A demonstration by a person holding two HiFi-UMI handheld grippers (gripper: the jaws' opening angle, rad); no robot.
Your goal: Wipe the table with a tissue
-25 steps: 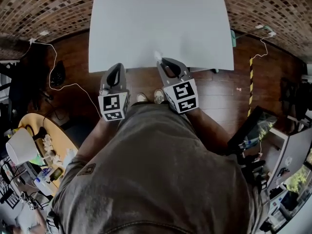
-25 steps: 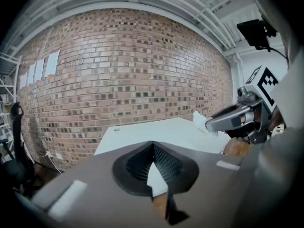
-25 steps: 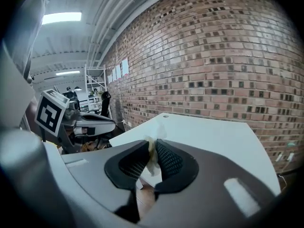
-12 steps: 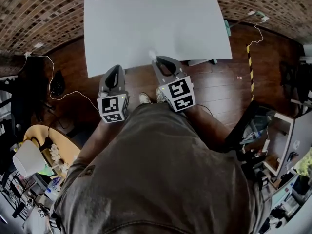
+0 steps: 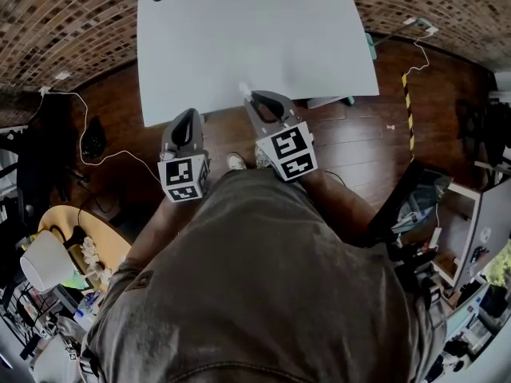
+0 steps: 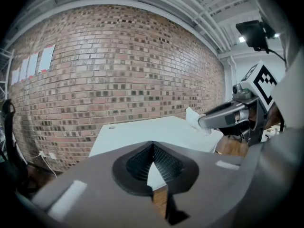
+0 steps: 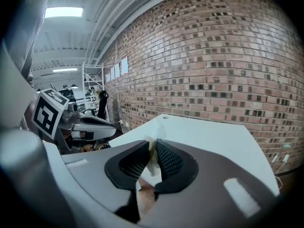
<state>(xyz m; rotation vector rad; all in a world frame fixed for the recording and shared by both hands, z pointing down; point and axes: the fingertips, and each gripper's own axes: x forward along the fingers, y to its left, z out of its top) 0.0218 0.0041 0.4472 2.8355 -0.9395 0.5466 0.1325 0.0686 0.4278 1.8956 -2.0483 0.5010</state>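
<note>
Right hand-held gripper (image 5: 247,96) tight on tissue (image 7: 151,157) (mostly hidden between 2 jaws) at table (image 5: 239,38) edge; left hand-held gripper (image 5: 191,115) closed.

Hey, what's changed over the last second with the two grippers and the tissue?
The right gripper, shut on the tissue, has edged slightly left along the near edge of the table, toward the left gripper. The head camera shifted too, so the move is small. Unchanged: the tissue stays clamped, and the left gripper stays shut and empty, short of the table.
</note>
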